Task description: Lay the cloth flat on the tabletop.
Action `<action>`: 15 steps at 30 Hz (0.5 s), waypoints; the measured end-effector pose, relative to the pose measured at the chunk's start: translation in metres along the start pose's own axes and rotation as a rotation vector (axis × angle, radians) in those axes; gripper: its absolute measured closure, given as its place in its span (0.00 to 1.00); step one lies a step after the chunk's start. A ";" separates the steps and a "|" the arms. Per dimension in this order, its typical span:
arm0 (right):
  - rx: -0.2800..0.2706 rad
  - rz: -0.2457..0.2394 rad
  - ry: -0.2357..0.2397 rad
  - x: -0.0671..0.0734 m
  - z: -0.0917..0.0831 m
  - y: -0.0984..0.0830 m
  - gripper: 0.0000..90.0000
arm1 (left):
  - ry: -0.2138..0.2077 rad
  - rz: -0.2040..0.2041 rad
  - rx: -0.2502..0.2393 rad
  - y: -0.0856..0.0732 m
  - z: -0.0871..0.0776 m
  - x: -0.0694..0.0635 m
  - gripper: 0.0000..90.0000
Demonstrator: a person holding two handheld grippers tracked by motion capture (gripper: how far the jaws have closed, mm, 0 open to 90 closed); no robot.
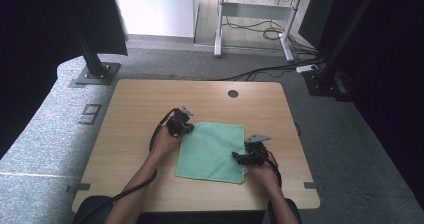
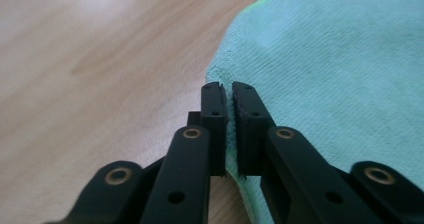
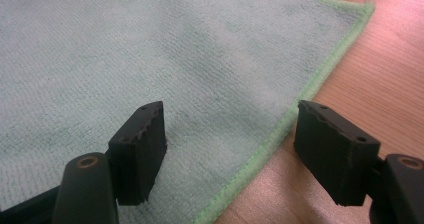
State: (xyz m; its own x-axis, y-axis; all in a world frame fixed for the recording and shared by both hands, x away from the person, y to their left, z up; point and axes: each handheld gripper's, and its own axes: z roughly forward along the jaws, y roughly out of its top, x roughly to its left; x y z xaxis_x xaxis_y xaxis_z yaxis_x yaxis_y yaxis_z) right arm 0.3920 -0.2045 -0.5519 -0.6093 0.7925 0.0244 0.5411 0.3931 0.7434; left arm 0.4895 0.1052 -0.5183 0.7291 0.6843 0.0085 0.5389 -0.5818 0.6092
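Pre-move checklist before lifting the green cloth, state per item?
1. Left tongs shut on the edge of the green microfibre cloth: ok, cloth edge sits pinched between the pads.
2. Right tongs gripping: not ok, jaws stand open astride the cloth's hemmed edge, pads not pressing.
3. Cloth lying flat on the light wooden table: ok, spread out with no folds in the high view.
4. Both tongs at opposite cloth edges: ok, left at the far-left corner, right near the near-right corner.
5. How deep the left bite goes: cannot tell.
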 end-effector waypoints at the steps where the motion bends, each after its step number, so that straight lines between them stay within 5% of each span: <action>1: 0.000 0.000 0.000 0.000 0.000 0.000 0.31 | 0.008 0.009 -0.016 0.003 -0.005 -0.002 0.95; 7: -0.005 -0.001 -0.001 0.000 0.000 0.000 0.31 | 0.002 0.075 -0.093 0.019 -0.026 -0.026 0.94; 13: -0.009 0.005 -0.001 0.001 0.000 -0.001 0.31 | -0.057 0.188 -0.033 0.012 -0.010 -0.063 0.93; 15: -0.010 0.006 -0.001 0.001 0.000 -0.001 0.31 | -0.079 0.196 -0.014 0.008 -0.002 -0.072 0.91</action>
State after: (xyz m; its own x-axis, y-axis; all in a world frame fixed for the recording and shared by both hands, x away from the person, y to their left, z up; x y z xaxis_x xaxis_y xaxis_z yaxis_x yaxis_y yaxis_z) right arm 0.3912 -0.2041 -0.5528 -0.6051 0.7956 0.0282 0.5392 0.3836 0.7497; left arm 0.4409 0.0523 -0.5128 0.8506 0.5217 0.0660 0.3781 -0.6939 0.6128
